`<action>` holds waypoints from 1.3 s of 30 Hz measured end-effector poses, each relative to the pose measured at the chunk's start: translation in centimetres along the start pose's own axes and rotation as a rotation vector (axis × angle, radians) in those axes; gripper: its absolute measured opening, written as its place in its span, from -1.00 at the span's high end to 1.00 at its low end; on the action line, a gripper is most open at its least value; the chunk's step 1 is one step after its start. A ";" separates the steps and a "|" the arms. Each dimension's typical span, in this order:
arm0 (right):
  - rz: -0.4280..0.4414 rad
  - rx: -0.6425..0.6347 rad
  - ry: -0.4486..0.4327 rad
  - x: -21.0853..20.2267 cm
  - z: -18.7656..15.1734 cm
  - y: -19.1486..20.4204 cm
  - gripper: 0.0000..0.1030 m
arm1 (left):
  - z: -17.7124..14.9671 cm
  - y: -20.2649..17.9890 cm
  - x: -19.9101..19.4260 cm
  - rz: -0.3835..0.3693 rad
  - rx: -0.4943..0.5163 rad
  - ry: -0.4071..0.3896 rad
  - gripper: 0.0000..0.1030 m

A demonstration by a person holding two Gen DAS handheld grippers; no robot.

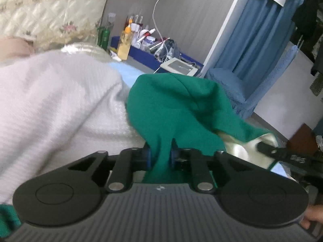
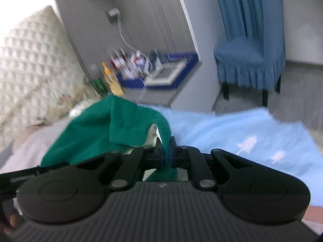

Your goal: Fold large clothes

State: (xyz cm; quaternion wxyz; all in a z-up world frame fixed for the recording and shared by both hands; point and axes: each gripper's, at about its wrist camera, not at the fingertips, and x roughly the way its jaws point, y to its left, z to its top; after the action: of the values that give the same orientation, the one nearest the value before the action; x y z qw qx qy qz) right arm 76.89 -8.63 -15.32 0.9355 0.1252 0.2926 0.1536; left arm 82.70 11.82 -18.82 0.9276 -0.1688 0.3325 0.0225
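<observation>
A green garment (image 1: 177,109) with a pale satin lining (image 1: 240,145) lies bunched on the bed. My left gripper (image 1: 161,155) is shut on a fold of the green cloth, which runs down between its blue pads. In the right wrist view the same green garment (image 2: 105,129) rises in a hump just left of centre. There my right gripper (image 2: 166,154) is shut on its edge, with the cloth pinched between the pads. The right gripper's black body (image 1: 282,153) shows at the right edge of the left wrist view.
A white knitted blanket (image 1: 50,100) covers the bed's left side, a light blue sheet (image 2: 242,137) the right. Behind are a quilted headboard (image 1: 40,6), a bedside table with bottles (image 1: 125,42), and a blue-covered chair (image 2: 248,60) by a blue curtain.
</observation>
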 end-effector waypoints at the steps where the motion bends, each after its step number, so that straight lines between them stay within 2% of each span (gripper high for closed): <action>1: 0.002 -0.025 -0.017 -1.5 0.4 0.5 0.85 | 0.3 0.0 -1.1 -0.008 0.007 -0.007 0.69; 3: 0.027 -0.047 -0.054 -4.7 1.1 1.2 0.85 | 0.4 -0.1 -4.4 -0.053 0.015 -0.049 0.70; 6: 0.052 -0.153 -0.152 -10.9 1.3 3.1 0.85 | -0.3 -0.2 -10.0 -0.136 0.022 -0.106 0.70; 9: 0.086 -0.209 -0.235 -17.2 0.0 4.2 0.85 | -2.2 -0.7 -16.3 -0.179 0.092 -0.178 0.70; 12: 0.100 -0.231 -0.292 -23.9 -2.8 4.7 0.85 | -5.1 -0.9 -22.1 -0.201 0.105 -0.199 0.70; 15: 0.100 -0.270 -0.316 -29.3 -6.4 5.1 0.85 | -9.7 -1.1 -28.0 -0.211 0.143 -0.224 0.70; 18: 0.092 -0.320 -0.275 -32.8 -10.9 5.7 0.84 | -15.1 -0.5 -32.1 -0.217 0.096 -0.201 0.70; 22: 0.067 -0.316 -0.128 -33.5 -17.2 6.2 0.84 | -22.0 0.0 -32.8 -0.172 0.054 -0.128 0.69; 26: 0.019 -0.285 0.001 -31.9 -21.4 6.0 0.80 | -26.0 1.0 -32.1 -0.149 0.021 -0.095 0.68; 29: 0.038 -0.212 0.029 -31.6 -22.9 4.9 0.80 | -26.6 2.5 -31.6 -0.185 -0.036 -0.073 0.57; 31: 0.057 -0.188 0.027 -31.2 -22.7 4.6 0.80 | -26.5 3.2 -32.0 -0.187 -0.047 -0.054 0.37; 32: 0.062 -0.184 0.031 -31.3 -22.8 4.8 0.80 | -26.4 3.4 -32.5 -0.186 -0.045 -0.048 0.29; 33: 0.065 -0.179 0.031 -31.3 -22.6 4.9 0.79 | -26.2 3.5 -33.0 -0.189 -0.038 -0.046 0.12; 35: 0.078 -0.172 0.032 -31.5 -22.2 5.2 0.75 | -26.0 3.4 -34.3 -0.186 0.014 -0.017 0.06; 37: 0.087 -0.180 0.024 -32.1 -22.5 5.5 0.59 | -25.7 2.3 -35.8 -0.159 0.100 -0.005 0.06; 39: 0.092 -0.199 0.021 -32.8 -22.9 5.9 0.33 | -25.8 1.7 -37.5 -0.139 0.152 0.008 0.05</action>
State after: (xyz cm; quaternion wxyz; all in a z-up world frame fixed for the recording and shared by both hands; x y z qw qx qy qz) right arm 36.58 -11.71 -14.99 0.9322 0.0432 0.2795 0.2260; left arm 37.52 7.59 -14.52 0.9358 -0.1207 0.3243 -0.0678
